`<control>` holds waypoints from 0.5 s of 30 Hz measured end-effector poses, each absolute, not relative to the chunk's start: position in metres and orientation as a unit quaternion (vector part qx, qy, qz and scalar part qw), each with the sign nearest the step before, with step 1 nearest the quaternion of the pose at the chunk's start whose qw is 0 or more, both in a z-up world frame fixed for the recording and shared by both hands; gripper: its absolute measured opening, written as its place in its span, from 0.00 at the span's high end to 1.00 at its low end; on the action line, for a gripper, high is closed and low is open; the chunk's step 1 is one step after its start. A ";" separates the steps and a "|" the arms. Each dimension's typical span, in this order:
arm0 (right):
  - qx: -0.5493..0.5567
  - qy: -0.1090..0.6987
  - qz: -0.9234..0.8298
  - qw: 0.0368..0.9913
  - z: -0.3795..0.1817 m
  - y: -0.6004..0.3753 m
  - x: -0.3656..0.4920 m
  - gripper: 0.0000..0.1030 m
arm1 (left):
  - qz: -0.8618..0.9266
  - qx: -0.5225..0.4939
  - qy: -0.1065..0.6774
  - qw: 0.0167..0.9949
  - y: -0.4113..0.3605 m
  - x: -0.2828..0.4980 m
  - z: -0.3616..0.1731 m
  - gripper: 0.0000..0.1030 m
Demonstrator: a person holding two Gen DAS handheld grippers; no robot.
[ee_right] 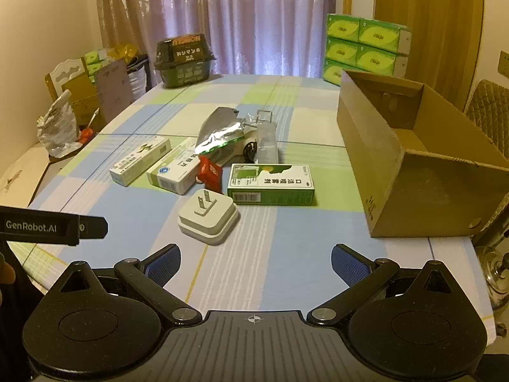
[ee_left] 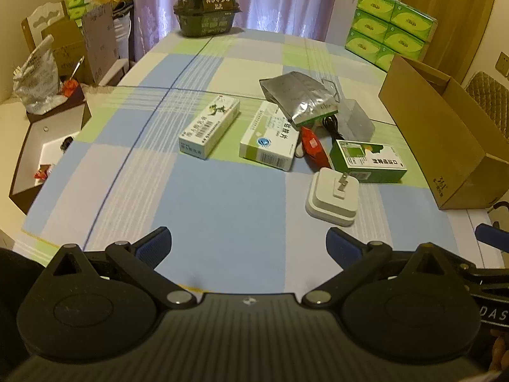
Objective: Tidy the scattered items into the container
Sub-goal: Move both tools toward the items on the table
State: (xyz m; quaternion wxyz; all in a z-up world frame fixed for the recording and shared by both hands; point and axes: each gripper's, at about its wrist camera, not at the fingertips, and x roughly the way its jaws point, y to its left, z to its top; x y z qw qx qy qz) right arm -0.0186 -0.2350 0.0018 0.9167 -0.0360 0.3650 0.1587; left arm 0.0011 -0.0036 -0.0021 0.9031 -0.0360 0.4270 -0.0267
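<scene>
Both claws, left gripper (ee_left: 248,245) and right gripper (ee_right: 256,262), gape apart, holding nothing. White plug adapter (ee_right: 208,218) lies at 11 o'clock of your right; pinch its flat sides squarely, then carry to cardboard box (ee_right: 413,165) at 2 o'clock. Checked tablecloth (ee_right: 286,254); curtains (ee_right: 254,19) at 12.

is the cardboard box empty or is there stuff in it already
Empty as far as shows: the right wrist view looks into the open cardboard box and sees only bare floor and walls.
</scene>
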 end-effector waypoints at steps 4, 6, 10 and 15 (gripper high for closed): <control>-0.035 0.368 0.164 0.914 -0.001 -0.233 -0.016 0.00 | -0.025 -0.033 0.428 0.903 0.001 0.006 -0.003 0.01; -0.035 0.368 0.167 0.914 -0.002 -0.231 -0.015 0.00 | -0.026 -0.034 0.430 0.902 0.004 0.009 -0.004 0.01; -0.042 0.366 0.175 0.913 -0.006 -0.223 -0.009 0.00 | -0.026 -0.030 0.423 0.905 0.008 0.013 -0.005 0.01; -0.039 0.373 0.186 0.908 -0.013 -0.214 0.000 0.00 | -0.024 -0.025 0.429 0.903 0.015 0.023 -0.007 0.01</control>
